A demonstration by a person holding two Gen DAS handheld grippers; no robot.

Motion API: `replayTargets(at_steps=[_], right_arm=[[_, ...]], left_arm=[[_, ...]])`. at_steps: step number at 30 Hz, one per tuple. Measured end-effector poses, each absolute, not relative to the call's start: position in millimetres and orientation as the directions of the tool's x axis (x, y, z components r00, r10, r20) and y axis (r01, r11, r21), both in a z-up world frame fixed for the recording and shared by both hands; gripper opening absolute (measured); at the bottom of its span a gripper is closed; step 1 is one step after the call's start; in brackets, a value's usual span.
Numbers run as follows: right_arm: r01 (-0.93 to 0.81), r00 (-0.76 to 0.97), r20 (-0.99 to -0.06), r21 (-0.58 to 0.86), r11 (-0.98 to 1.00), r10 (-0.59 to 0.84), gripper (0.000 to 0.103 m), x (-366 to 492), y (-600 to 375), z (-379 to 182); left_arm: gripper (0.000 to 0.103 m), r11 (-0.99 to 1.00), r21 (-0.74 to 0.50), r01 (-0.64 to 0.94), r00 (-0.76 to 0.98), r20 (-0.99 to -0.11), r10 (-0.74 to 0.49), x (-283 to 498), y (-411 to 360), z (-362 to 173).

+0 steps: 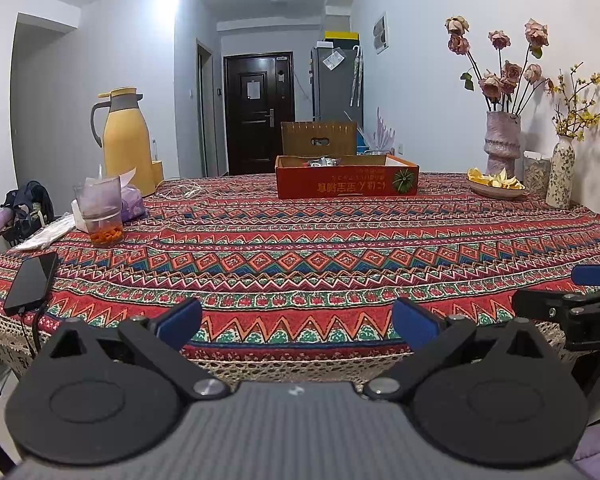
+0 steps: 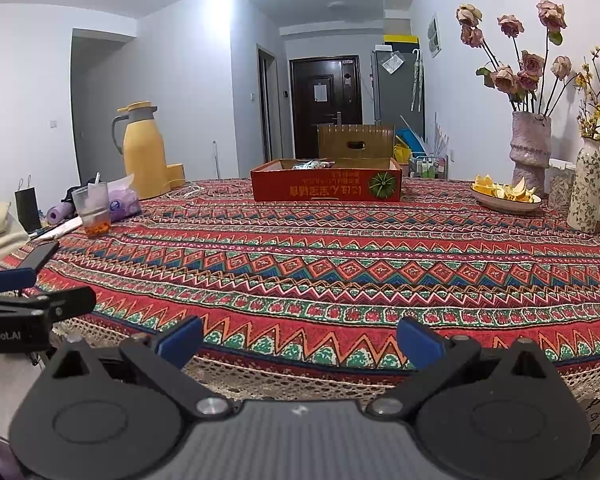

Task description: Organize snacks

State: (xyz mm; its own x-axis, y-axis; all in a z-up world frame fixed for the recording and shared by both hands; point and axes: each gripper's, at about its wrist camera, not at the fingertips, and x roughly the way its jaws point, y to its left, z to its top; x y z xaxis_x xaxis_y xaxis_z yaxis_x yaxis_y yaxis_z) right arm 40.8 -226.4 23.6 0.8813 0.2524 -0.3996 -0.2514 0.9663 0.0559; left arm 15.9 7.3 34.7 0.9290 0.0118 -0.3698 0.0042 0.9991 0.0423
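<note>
A shallow red cardboard box [image 1: 346, 182] stands at the far side of the table, also in the right wrist view [image 2: 326, 188]. Silvery snack packets [image 1: 324, 161] lie inside it, also seen in the right wrist view [image 2: 314, 165]. My left gripper [image 1: 296, 322] is open and empty at the table's near edge. My right gripper [image 2: 300, 340] is open and empty beside it, also at the near edge. Each gripper shows at the side of the other's view.
A patterned tablecloth [image 1: 300, 248] covers the table. At the left are a yellow thermos jug [image 1: 126, 140], a plastic cup [image 1: 100, 210], a tissue pack [image 1: 132, 202] and a black phone [image 1: 32, 278]. At the right are a plate of peels [image 1: 496, 182] and two flower vases [image 1: 502, 144].
</note>
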Motion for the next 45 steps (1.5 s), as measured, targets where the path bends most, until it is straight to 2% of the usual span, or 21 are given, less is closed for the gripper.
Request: replayTargets(at_steps=[45], right_arm=[[-0.243, 0.879, -0.411, 0.046, 0.969, 0.24, 0.103, 43.3, -226.7, 20.6]], left_arm=[[0.103, 0.999, 0.046, 0.006, 0.93, -0.368, 0.012, 14.8, 6.3, 35.6]])
